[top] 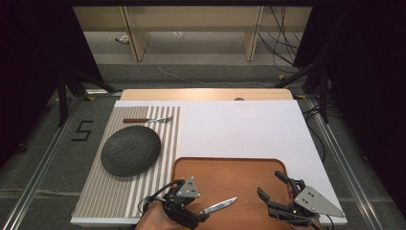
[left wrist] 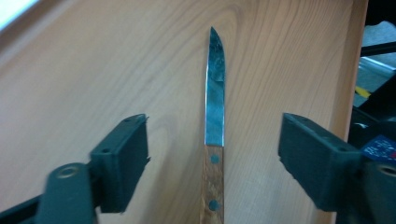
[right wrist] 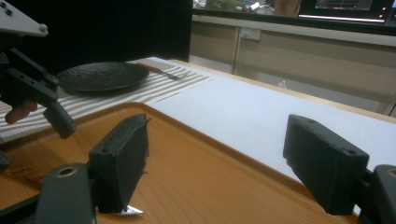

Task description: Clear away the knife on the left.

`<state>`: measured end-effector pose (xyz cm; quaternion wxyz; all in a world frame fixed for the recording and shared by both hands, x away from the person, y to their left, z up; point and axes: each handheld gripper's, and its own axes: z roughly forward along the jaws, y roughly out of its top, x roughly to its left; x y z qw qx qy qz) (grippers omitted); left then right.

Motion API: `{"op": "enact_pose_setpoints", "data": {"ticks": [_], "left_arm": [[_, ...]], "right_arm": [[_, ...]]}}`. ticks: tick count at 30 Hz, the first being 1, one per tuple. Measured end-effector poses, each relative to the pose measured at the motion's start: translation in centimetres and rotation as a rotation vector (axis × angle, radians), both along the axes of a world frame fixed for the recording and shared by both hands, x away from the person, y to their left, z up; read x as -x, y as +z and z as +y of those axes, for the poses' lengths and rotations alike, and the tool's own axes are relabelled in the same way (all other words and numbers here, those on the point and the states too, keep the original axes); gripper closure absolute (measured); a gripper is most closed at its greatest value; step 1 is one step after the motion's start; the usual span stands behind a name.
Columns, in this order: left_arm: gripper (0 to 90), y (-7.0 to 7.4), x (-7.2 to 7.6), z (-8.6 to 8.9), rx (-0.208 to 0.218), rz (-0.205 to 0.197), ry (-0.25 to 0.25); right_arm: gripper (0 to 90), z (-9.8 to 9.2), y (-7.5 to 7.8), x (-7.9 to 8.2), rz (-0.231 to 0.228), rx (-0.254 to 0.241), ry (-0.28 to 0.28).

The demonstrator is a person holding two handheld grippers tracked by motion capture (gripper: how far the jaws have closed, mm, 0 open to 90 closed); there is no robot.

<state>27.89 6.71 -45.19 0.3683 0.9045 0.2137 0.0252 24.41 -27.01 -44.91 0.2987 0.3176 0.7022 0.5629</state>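
A knife [top: 219, 206] with a wooden handle and a steel blade lies flat on the wooden tray [top: 239, 179], its point toward the right. My left gripper [top: 194, 205] is at the tray's near left corner with its jaws wide apart on either side of the handle. In the left gripper view the knife [left wrist: 215, 102] lies midway between the pads, which stand clear of it. My right gripper [top: 270, 184] is over the tray's near right corner, open with nothing between its jaws. The right gripper view shows the blade tip [right wrist: 128, 211] beside its left jaw and the left gripper [right wrist: 42, 93] farther off.
A dark round plate [top: 130, 151] lies on a striped placemat [top: 119, 191] at the left, with a fork [top: 148, 120] just behind it. A white sheet [top: 239, 129] covers the rest of the table behind the tray. The table's near edge is close under both hands.
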Motion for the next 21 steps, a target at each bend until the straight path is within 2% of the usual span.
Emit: {"op": "enact_pose_setpoints", "data": {"ticks": [3,6,7,10,12,16,21], "left_arm": [[19.3,0.4,0.5,-0.2,0.019,-0.042,-0.016],[19.7,0.6,0.7,-0.3,0.033,-0.065,-0.034],[22.6,0.8,1.0,-0.4,0.048,-0.089,-0.047],[29.0,0.8,1.2,-0.6,0.059,-0.109,-0.073],[35.4,0.7,1.3,-0.8,0.068,-0.11,-0.084],[40.4,0.4,1.3,-1.3,0.066,-0.092,-0.096],[55.2,-0.4,1.2,-2.0,0.029,-0.079,-0.112]], "right_arm": [[23.5,0.0,0.0,0.0,0.0,0.001,0.001],[23.5,0.0,0.0,0.0,0.0,0.002,0.002],[23.5,0.0,0.0,0.0,0.0,0.002,0.002],[23.5,0.0,0.0,0.0,0.002,0.005,0.001],[23.5,0.1,0.0,0.0,0.0,0.005,0.0],[23.5,0.1,-0.1,0.0,0.002,0.006,0.001],[23.5,0.1,-0.1,0.0,0.0,0.005,-0.001]]}}
